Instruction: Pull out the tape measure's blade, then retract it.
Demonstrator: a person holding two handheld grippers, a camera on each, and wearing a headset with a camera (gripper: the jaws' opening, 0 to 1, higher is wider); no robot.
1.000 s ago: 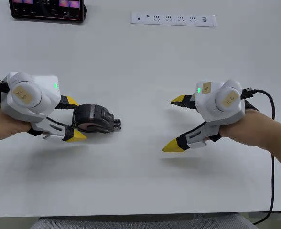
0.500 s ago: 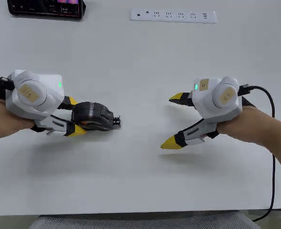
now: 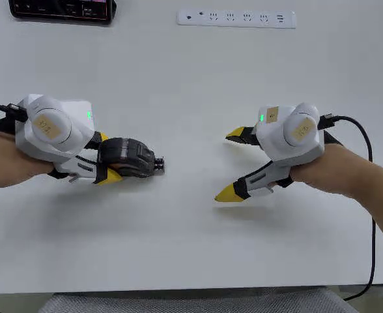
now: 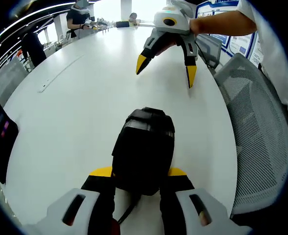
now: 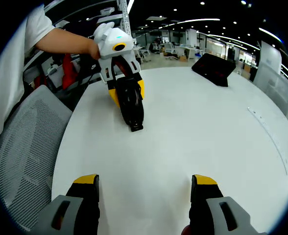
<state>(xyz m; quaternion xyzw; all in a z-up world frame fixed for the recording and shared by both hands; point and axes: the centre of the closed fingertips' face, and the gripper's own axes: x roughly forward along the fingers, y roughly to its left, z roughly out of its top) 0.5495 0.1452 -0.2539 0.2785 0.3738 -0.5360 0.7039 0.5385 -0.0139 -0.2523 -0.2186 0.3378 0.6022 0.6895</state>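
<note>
My left gripper (image 3: 107, 156) has its jaws clamped on the tape measure (image 3: 127, 158). The right gripper (image 3: 229, 164) has its jaws apart, and its view catches the blade tip (image 5: 135, 128).

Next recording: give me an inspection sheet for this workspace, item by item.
Surface: white table, smooth and plain.
Job's things: black tape measure on the table, blade not drawn out, hook end facing the right claw.
Clutter: white power strip and dark screen device at the far edge.
Grippers: left claw shut on the tape measure; right claw open, holding nothing, apart from the tape measure.
Cables: black cable trailing from the right claw's housing toward the near edge.
Surroundings: grey mesh chair at the near edge; open office beyond.
</note>
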